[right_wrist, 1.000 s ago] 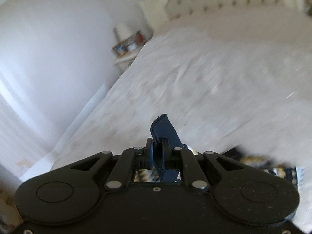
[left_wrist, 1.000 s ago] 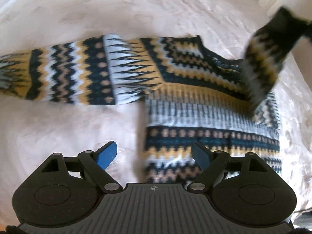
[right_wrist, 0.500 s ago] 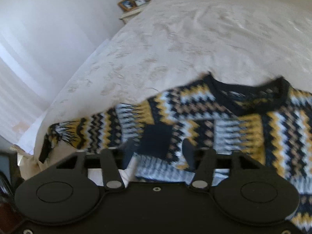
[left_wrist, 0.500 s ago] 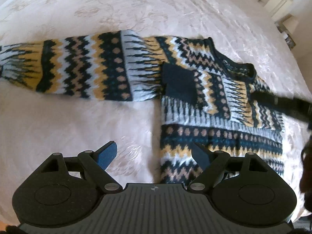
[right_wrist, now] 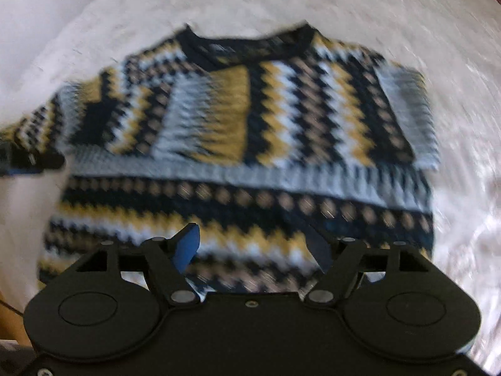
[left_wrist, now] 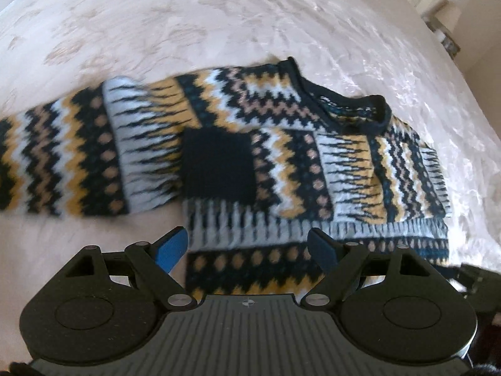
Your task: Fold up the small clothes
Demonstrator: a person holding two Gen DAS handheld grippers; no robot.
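A small knitted sweater point(left_wrist: 281, 163) with navy, yellow, tan and white zigzag bands lies flat on the bed, neck away from me; it also shows, blurred, in the right wrist view point(right_wrist: 250, 144). One sleeve is folded across the chest, its dark cuff point(left_wrist: 219, 166) near the middle. The other sleeve point(left_wrist: 62, 153) stretches out flat to the left. My left gripper point(left_wrist: 247, 250) is open and empty above the sweater's lower left edge. My right gripper point(right_wrist: 253, 247) is open and empty above the hem.
The pale patterned bedspread point(left_wrist: 219, 25) surrounds the sweater on all sides. A bedside table with small items point(left_wrist: 444, 31) stands at the far right corner. My right gripper's body shows at the left view's right edge point(left_wrist: 476, 285).
My right gripper carried the right sleeve across the chest, let it go and opened. It then pulled back toward the hem. My left gripper stayed open and shifted slightly.
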